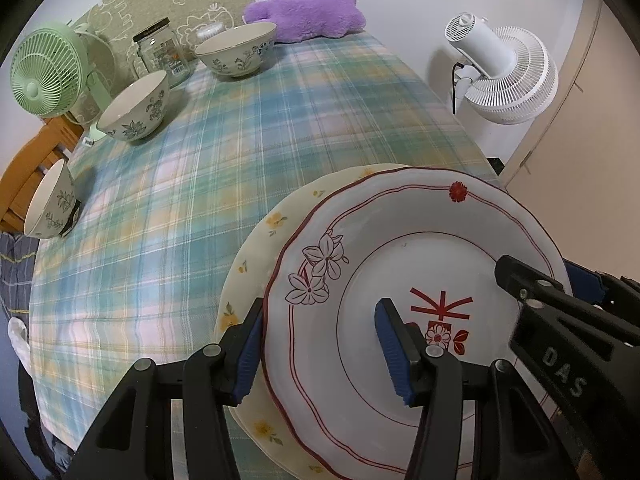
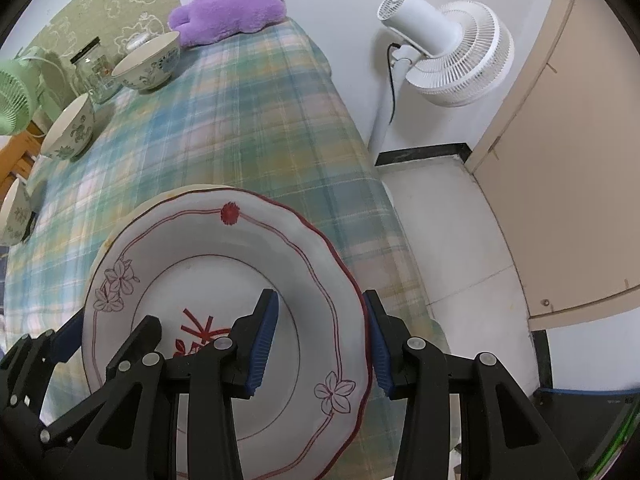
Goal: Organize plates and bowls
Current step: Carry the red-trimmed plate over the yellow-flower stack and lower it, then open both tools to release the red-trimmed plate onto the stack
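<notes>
A white plate with red trim (image 1: pixel 400 248) (image 2: pixel 224 248) lies on a cream plate with yellow flowers (image 1: pixel 264 240) (image 2: pixel 160 199) on the plaid cloth. My left gripper (image 1: pixel 320 348) is open, its jaws straddling the white plate's left rim. My right gripper (image 2: pixel 320 344) is open, its jaws straddling the plate's right rim; it also shows in the left wrist view (image 1: pixel 560 304). Three floral bowls stand at the left: one far (image 1: pixel 236 50) (image 2: pixel 148 62), one middle (image 1: pixel 134 106) (image 2: pixel 70 128), one near, tilted (image 1: pixel 50 200) (image 2: pixel 14 212).
A glass jar (image 1: pixel 160 54) and a green fan (image 1: pixel 48 72) stand at the far left. A purple plush (image 1: pixel 308 14) lies at the far end. A white fan (image 1: pixel 504 72) (image 2: pixel 444 56) stands on the floor to the right, off the cloth's edge.
</notes>
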A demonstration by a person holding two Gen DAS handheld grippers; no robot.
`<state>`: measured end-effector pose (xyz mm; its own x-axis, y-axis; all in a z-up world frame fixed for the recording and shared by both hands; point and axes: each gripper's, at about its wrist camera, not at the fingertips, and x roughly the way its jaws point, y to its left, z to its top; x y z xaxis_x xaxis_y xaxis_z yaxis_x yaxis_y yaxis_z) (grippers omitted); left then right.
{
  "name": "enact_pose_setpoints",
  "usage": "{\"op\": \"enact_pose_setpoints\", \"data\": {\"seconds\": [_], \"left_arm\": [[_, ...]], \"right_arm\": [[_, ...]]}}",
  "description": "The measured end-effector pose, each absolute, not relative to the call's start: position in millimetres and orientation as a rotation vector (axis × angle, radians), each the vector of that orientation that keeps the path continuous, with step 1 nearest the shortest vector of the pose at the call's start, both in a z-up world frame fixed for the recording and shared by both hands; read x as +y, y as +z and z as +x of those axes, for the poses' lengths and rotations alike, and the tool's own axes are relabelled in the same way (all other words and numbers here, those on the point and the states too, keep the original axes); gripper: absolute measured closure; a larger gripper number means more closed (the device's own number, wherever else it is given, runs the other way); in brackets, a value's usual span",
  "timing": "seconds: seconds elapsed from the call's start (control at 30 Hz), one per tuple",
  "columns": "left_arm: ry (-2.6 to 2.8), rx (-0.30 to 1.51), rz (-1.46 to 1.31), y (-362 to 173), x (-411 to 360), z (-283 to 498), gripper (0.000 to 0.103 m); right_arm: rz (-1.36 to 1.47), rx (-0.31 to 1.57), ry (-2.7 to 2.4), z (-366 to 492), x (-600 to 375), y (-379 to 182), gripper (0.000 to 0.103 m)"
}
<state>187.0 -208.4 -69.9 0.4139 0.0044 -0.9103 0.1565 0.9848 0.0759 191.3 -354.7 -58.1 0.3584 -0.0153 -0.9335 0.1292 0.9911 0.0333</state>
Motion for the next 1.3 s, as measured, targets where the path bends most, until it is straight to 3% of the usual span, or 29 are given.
{"op": "enact_pose_setpoints", "data": {"seconds": [0.17,0.3,0.63,1.03,1.3], "left_arm": [[-0.096,1.141,0.159,-70,-208,187,0.049],[-0.088,1.141,0.16,-70,-209,188,0.049],[-0.03,1.143,0.23,-74,-216,190,0.041],[-0.048,1.178,0.103,-68,-191,189,0.031],[-0.076,1.194,0.044,-66,-176,180,0.024]], "right_arm": [[0.115,1.196,-0.119,182,-365,-53,0.058],[0.095,1.175,-0.104,177,-361,-47,0.077],[0.062,1.203,-0.085,180,-352,-52,0.077],[0.058,1.207,-0.059,188,-337,-53,0.077],[0.022,1.225,-0.097,188,-328,-55,0.071]]}}
